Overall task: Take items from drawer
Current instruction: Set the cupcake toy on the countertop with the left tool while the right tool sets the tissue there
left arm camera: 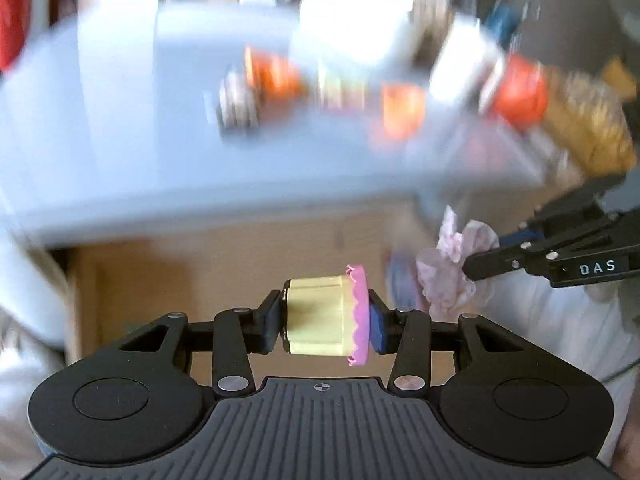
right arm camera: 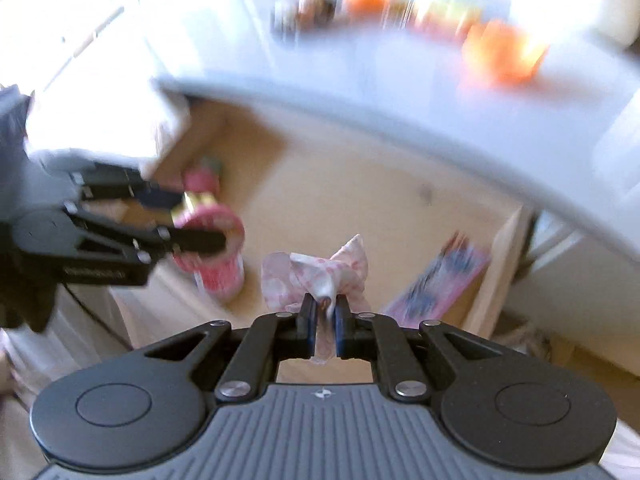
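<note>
Gripping a toy cupcake point(left arm camera: 324, 316), left hand-held gripper point(left arm camera: 326, 318), right hand-held gripper point(right arm camera: 324, 312) pinching pink cloth point(right arm camera: 316, 276), wooden drawer point(right arm camera: 340, 184), blurred white tabletop point(left arm camera: 120, 140)

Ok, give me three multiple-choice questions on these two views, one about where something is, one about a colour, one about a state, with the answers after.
1. Where is the pink and blue flat packet?
A. on the white worktop
B. in the open wooden drawer
C. in the left claw

2. What colour is the frilly top of the toy cupcake?
A. pink
B. green
C. orange

3. How is the right claw just now?
A. wide open and bare
B. out of view
C. shut on the pink-patterned wrapper

Answers:
1 B: the packet lies against the drawer's right wall in the right wrist view.
2 A: the scalloped rim beside the yellow base is pink, pressed between the pads of the left claw.
3 C: its pads pinch a strip of the wrapper, which bunches above them.
</note>
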A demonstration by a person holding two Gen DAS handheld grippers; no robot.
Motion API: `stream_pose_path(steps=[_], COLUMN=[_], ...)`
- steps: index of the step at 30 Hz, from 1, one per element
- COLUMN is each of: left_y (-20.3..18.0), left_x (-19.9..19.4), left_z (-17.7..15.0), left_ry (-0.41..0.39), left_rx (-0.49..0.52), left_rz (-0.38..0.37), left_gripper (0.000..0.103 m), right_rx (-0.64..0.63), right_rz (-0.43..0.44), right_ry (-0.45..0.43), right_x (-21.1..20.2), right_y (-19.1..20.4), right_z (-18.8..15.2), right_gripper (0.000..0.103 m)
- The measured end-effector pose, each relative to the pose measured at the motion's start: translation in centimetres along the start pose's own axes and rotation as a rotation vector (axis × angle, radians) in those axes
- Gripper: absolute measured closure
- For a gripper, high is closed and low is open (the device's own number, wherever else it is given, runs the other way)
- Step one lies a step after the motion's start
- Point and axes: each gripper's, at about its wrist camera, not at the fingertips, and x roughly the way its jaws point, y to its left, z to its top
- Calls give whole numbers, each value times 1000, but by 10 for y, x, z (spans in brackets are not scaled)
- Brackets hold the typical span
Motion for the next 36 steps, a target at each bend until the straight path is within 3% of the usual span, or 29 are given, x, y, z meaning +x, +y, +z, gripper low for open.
stream_pose_path(steps=[5, 9, 14, 17, 19, 23, 25, 27, 36], left_y=[13, 36, 69, 80, 81, 79, 77, 73, 56], left_x=[-46, -24, 41, 68, 72, 64, 55, 43, 2], left_z=[77, 113, 116, 109, 104, 101, 101, 99, 84], left_ry=[-279, -326, -234, -147, -136, -153, -169, -185, -195], left_rx=[23, 1, -57, -57, -39, 5, 14, 26, 98], left_rz=[82, 107, 132, 150, 151, 193, 193, 194, 175], left_gripper=[56, 56, 56, 56, 54, 54, 54, 54, 55], right_rx=[33, 48, 62, 75, 88, 94, 86, 76, 62], right_rz=[15, -1, -69, -99, -106, -73, -82, -81, -56], right_ry=[-321, -422, -358, -313, -287, -303, -322, -350, -427], right_x=[-73, -73, -7, 19, 39, 49, 48, 41, -5], right_y=[-7, -13, -25, -37, -40, -42, -40, -36, -30], right_z=[46, 85, 113, 123, 124, 121, 121, 117, 92], right_gripper=[94, 94, 94, 94, 93, 86, 71, 65, 57])
